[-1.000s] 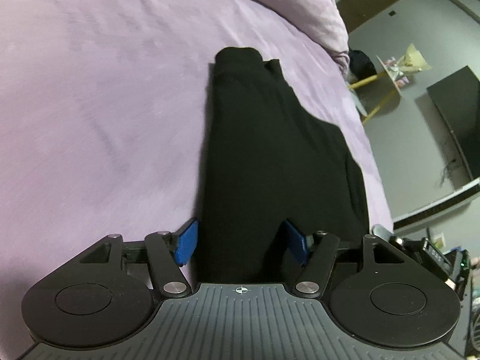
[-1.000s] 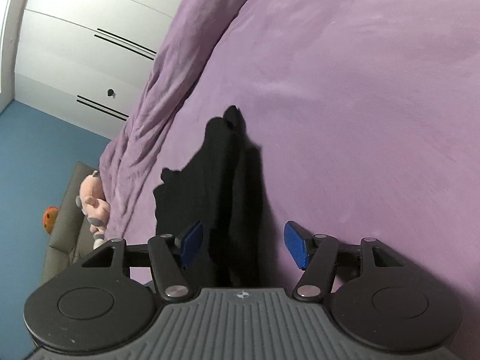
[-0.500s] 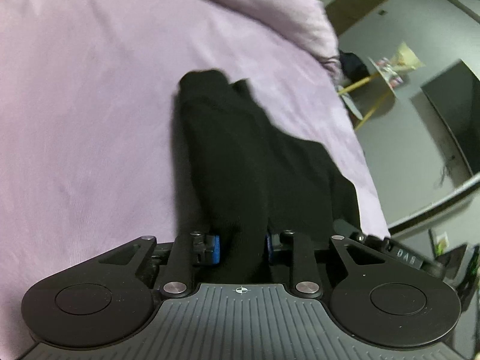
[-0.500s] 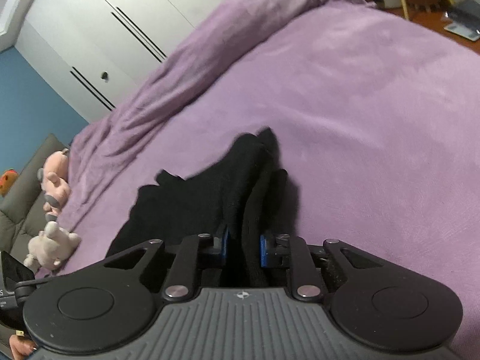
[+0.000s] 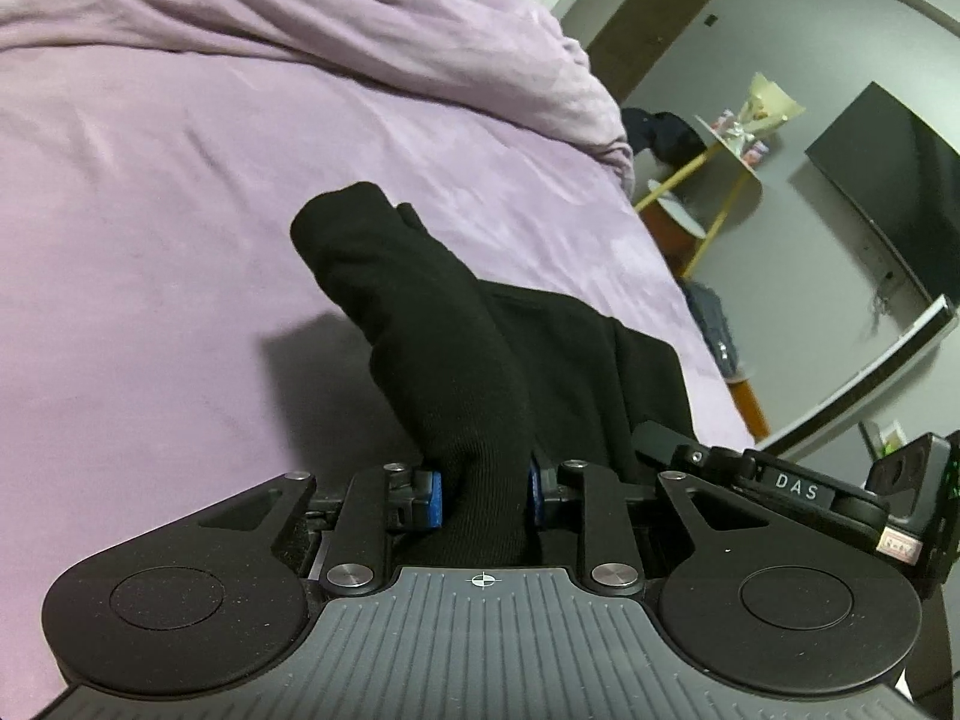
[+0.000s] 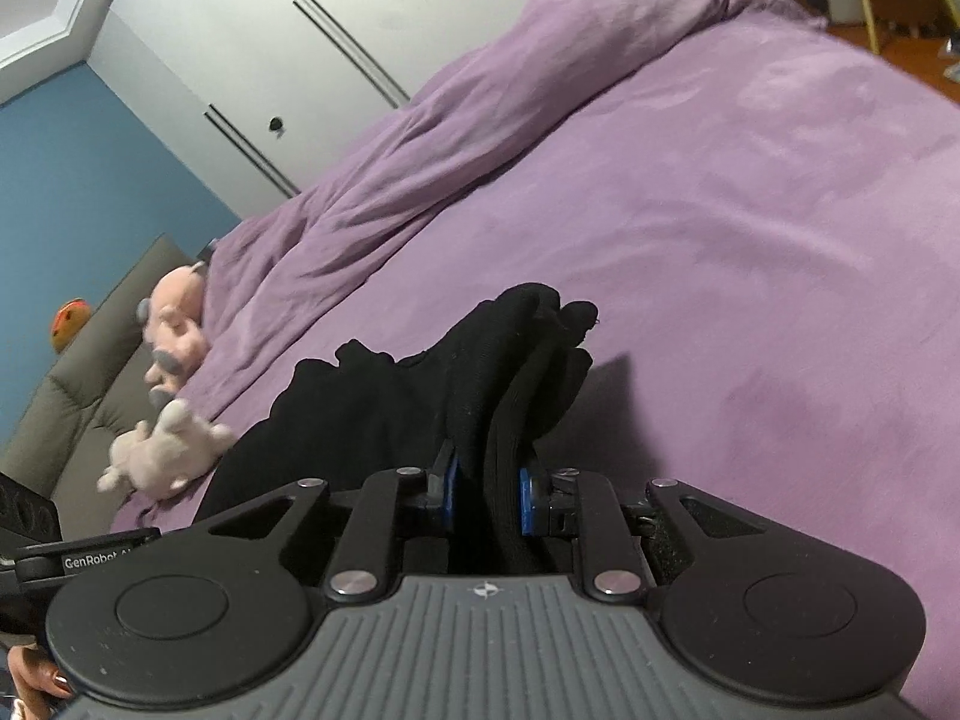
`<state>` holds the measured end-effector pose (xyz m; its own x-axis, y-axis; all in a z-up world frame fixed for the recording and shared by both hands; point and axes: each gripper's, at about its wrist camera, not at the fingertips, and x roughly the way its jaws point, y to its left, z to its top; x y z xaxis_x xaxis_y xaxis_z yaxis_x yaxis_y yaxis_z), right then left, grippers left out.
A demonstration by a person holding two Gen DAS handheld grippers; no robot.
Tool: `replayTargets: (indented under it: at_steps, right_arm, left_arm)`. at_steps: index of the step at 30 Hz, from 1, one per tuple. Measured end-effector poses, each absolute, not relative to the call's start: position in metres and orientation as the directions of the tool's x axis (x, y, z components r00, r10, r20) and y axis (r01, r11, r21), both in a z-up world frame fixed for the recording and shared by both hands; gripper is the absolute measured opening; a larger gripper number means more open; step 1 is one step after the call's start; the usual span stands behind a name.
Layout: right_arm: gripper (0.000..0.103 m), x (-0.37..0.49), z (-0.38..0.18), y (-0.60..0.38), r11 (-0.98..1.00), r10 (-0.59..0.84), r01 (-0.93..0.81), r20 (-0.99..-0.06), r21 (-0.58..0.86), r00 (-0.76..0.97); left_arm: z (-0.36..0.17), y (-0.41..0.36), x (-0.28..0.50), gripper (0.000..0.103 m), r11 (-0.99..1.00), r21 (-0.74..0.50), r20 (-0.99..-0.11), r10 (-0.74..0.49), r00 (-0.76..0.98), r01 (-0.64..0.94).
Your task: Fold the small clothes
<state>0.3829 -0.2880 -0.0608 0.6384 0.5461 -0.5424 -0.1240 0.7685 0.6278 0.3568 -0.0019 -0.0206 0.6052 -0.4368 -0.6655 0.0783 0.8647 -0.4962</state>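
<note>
A small black garment (image 5: 456, 330) lies partly folded on the purple bed (image 5: 150, 192). My left gripper (image 5: 483, 495) is shut on its near edge and holds that end lifted, so the cloth rises in a ridge and casts a shadow to the left. In the right wrist view my right gripper (image 6: 487, 495) is shut on another part of the black garment (image 6: 420, 396), also raised off the bed (image 6: 750, 276). The blue pads (image 6: 527, 498) press the cloth on both sides. The right gripper's body (image 5: 780, 483) shows at the right of the left wrist view.
A bunched purple duvet (image 5: 336, 30) lies along the far side of the bed. Stuffed toys (image 6: 171, 414) sit at the bed's left edge by a grey sofa (image 6: 60, 420). A side table (image 5: 714, 162) and a dark TV (image 5: 894, 180) stand beyond the bed's right edge.
Both grippers went from open around the garment's edge to shut on it, then lifted that end off the bed, tilting the views upward.
</note>
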Motion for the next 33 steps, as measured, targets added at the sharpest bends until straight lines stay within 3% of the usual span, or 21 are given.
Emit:
replayTargets:
  at_steps: [8,13,17,21,25,29,31,33]
  right_arm:
    - [0.018,0.34,-0.08,-0.256,0.733,0.604,-0.077,-0.594,0.676,0.531]
    - [0.024,0.322,-0.088,-0.244,0.841,0.481,-0.05,-0.7,0.539,0.527]
    - [0.024,0.315,-0.066,-0.243,0.859,0.421,-0.047,-0.652,0.51,0.63]
    - [0.024,0.335,-0.074,-0.194,0.846,0.503,-0.162,-0.658,0.508,0.56]
    - [0.024,0.356,-0.095,-0.152,0.905,0.418,-0.204,-0.694,0.373,0.586]
    - [0.008,0.369,-0.116,-0.149,0.954,0.3,-0.204,-0.697,0.219,0.651]
    - [0.0,0.372,-0.121,-0.163,0.953,0.301,-0.196,-0.678,0.229,0.671]
    - [0.0,0.376,-0.127,-0.18,0.938,0.338,-0.18,-0.659,0.298,0.672]
  left_arm:
    - [-0.024,0.043,0.294,0.03,0.857,-0.514,-0.721,-0.419,0.552,-0.021]
    - [-0.074,0.065,0.274,0.036,0.869,-0.463,-0.827,-0.353,0.436,-0.175]
    - [-0.054,0.075,0.263,0.039,0.886,-0.431,-0.789,-0.279,0.547,-0.17]
    - [-0.045,0.056,0.285,0.048,0.91,-0.373,-0.758,-0.189,0.624,-0.178]
    - [-0.069,0.038,0.307,0.05,0.929,-0.293,-0.747,-0.076,0.66,-0.225]
    - [-0.092,0.02,0.329,0.06,0.952,-0.178,-0.734,0.04,0.678,-0.249]
    - [-0.1,0.014,0.336,0.068,0.958,-0.146,-0.718,0.07,0.693,-0.248]
    - [-0.104,-0.001,0.339,0.08,0.976,-0.071,-0.701,0.099,0.706,-0.208]
